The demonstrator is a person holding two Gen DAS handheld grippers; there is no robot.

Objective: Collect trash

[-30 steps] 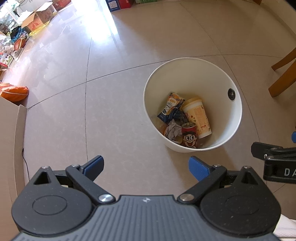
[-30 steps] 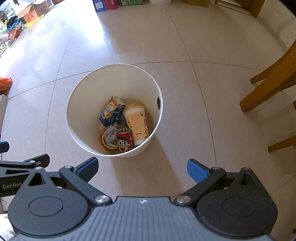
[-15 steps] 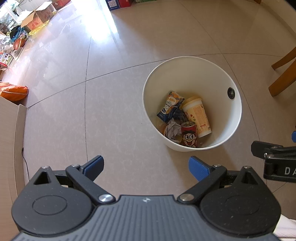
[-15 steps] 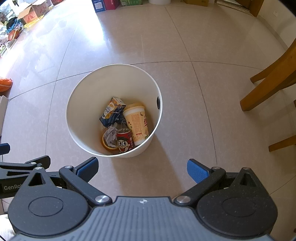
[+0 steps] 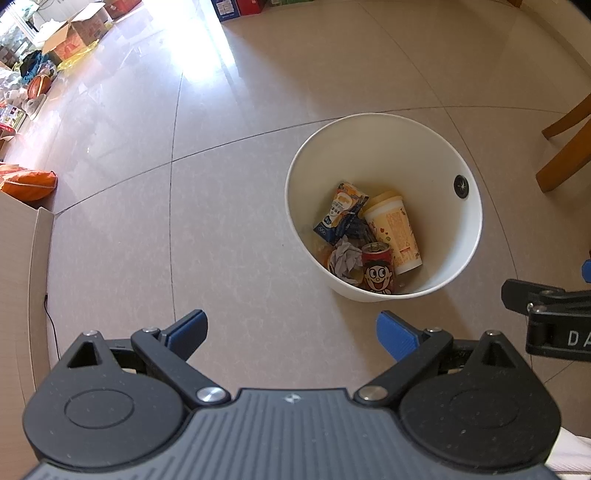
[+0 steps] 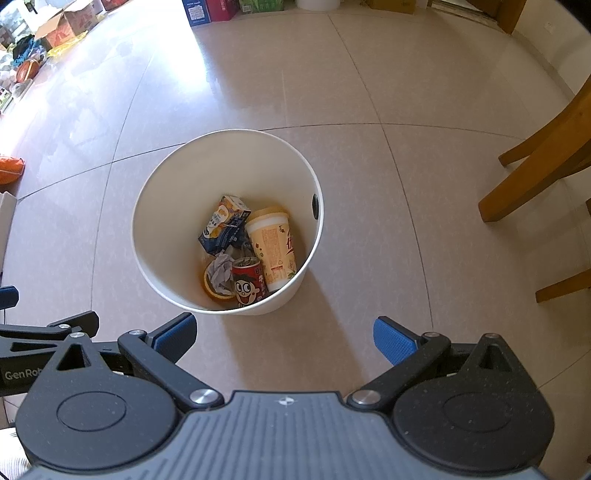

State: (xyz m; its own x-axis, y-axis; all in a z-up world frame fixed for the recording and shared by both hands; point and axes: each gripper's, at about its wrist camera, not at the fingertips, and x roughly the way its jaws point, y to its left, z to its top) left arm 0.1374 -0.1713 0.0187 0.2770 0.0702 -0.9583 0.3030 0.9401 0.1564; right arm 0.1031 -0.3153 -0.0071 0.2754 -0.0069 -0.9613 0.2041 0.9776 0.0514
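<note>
A white round bin (image 5: 436,155) (image 6: 173,192) stands on the tiled floor. Inside lie a red cartoon can (image 5: 376,269) (image 6: 249,282), a yellow paper cup (image 5: 393,229) (image 6: 273,243), a blue and orange carton (image 5: 340,210) (image 6: 223,225), crumpled grey paper (image 5: 345,256) (image 6: 220,271) and an orange peel (image 6: 212,290). My left gripper (image 5: 291,332) is open and empty, held above the floor to the left of the bin. My right gripper (image 6: 284,338) is open and empty, just in front of the bin. Each gripper's edge shows in the other's view.
Wooden chair legs (image 6: 535,162) (image 5: 565,147) stand right of the bin. A light wooden panel (image 5: 22,280) and an orange bag (image 5: 27,181) sit at the left. Cardboard boxes (image 5: 77,26) and clutter line the far wall, with boxes (image 6: 207,9) at the back.
Both views have drifted very slightly; the bin sits a touch higher in the left wrist view. Both grippers stay open and the bin's contents have not moved.
</note>
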